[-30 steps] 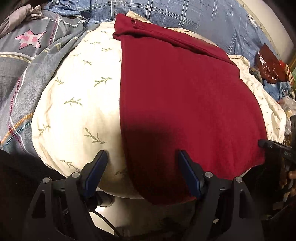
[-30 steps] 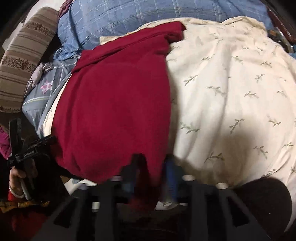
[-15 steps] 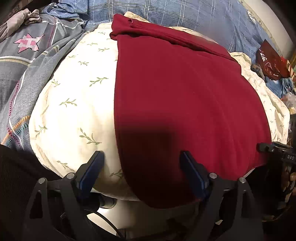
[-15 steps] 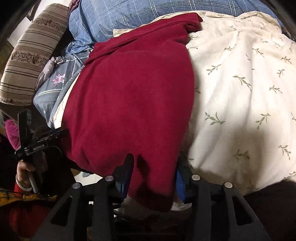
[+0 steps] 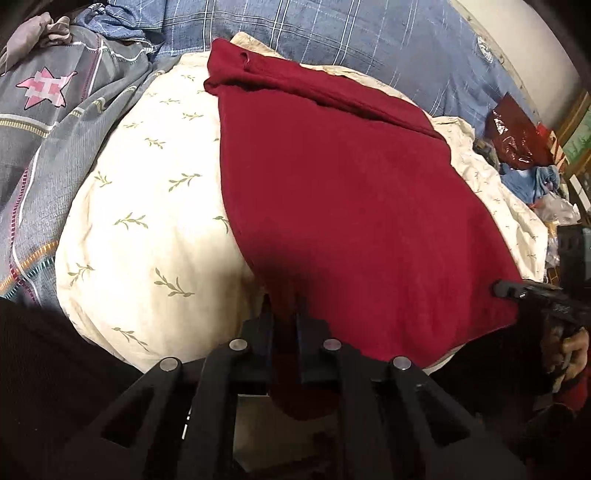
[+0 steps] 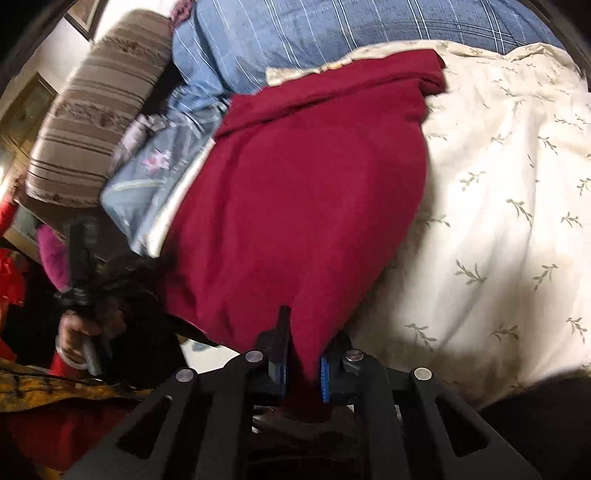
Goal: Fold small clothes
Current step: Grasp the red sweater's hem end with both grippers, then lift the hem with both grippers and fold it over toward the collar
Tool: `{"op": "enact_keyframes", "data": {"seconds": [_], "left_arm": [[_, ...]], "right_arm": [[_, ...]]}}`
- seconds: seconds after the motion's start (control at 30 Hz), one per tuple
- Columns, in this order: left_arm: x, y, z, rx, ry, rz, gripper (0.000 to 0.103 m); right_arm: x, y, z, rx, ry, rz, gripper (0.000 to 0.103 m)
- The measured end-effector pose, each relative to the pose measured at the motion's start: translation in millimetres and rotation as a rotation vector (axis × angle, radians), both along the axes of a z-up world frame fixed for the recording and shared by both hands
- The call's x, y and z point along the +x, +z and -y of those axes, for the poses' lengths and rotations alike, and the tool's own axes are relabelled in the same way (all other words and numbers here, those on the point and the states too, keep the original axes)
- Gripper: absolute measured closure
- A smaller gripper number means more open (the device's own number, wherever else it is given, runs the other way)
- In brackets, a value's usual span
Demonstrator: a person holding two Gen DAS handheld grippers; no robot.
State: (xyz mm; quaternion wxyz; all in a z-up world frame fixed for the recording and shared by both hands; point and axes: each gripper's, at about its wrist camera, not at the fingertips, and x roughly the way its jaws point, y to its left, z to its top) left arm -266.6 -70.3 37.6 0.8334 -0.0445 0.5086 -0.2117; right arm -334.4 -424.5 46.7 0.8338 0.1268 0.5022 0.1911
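Observation:
A dark red garment (image 5: 351, 199) lies spread flat on a cream leaf-print duvet (image 5: 147, 206); it also shows in the right wrist view (image 6: 306, 199). My left gripper (image 5: 284, 325) is shut on the garment's near left corner, and the cloth hangs down between its fingers. My right gripper (image 6: 301, 354) is shut on the near right corner, with red cloth pinched between the blue pads (image 6: 324, 380). Each gripper shows at the edge of the other's view.
A blue plaid blanket (image 5: 351, 33) lies behind the duvet. A grey quilt with a pink star (image 5: 44, 122) is at the left. A striped brown pillow (image 6: 96, 110) lies far left in the right wrist view. Clutter and a red bag (image 5: 517, 136) sit at the right.
My left gripper has gone from wide open to shut on the garment's near left corner. My right gripper has stayed clamped on the other corner and has shifted a little.

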Motion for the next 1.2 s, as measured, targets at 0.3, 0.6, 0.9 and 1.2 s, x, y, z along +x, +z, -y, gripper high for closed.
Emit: {"op": "enact_keyframes", "data": {"seconds": [0.3,0.6,0.9,1.2], "left_arm": [[1.6,-14.8,4.2,0.004,0.025,-0.043,0.053],[-2.8,-16.7,17.4,0.053,0.023,0.002,0.059],[-2.7,-12.1,13.7,0.052,0.032,0.012,0.095],[-10.1,24.3,-5.9,-0.021,0.013,0.051,0.096]], "right_arm": [[6.0,-26.8,-1.6,-0.016,-0.034,-0.102,0.066],[3.5,-18.2,-6.4,0.016,0.006,-0.044,0.088],[2.3,-17.1,-7.2,0.025,0.014,-0.028,0.088],[-12.9,5.7,-8.0,0.081,0.044,0.014,0.092]]}}
